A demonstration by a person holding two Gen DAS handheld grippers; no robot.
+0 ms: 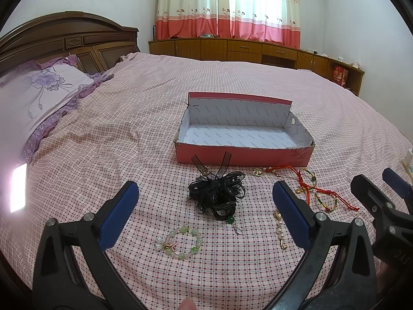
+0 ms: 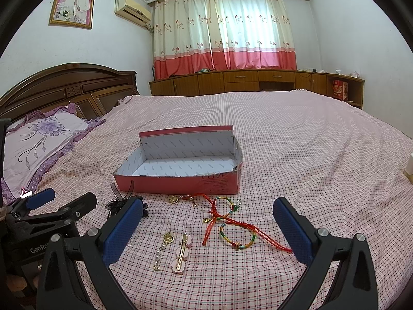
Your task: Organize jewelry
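Observation:
An open pink cardboard box (image 1: pixel 242 152) (image 2: pixel 180 183) sits empty on the checked bedspread. In front of it lie a black ribbon hair piece (image 1: pixel 216 193), a green-and-white bead bracelet (image 1: pixel 179 242), a green bead charm with a clasp (image 1: pixel 233 222), red cord bracelets (image 1: pixel 317 188) (image 2: pixel 232 224), a gold pearl earring (image 2: pixel 161 250) and a pink flower hair clip (image 2: pixel 182 253). My left gripper (image 1: pixel 204 214) hovers open above the bead bracelet and hair piece. My right gripper (image 2: pixel 206 230) hovers open above the clip and cord bracelets. Nothing is held.
A purple floral pillow (image 1: pixel 33 93) and a wooden headboard (image 1: pixel 67 38) lie to the left. Low wooden cabinets (image 2: pixel 258 82) run under the curtained window. The right gripper's fingers (image 1: pixel 371 196) show at the left view's right edge. The bedspread (image 2: pixel 322 155) stretches flat around the box.

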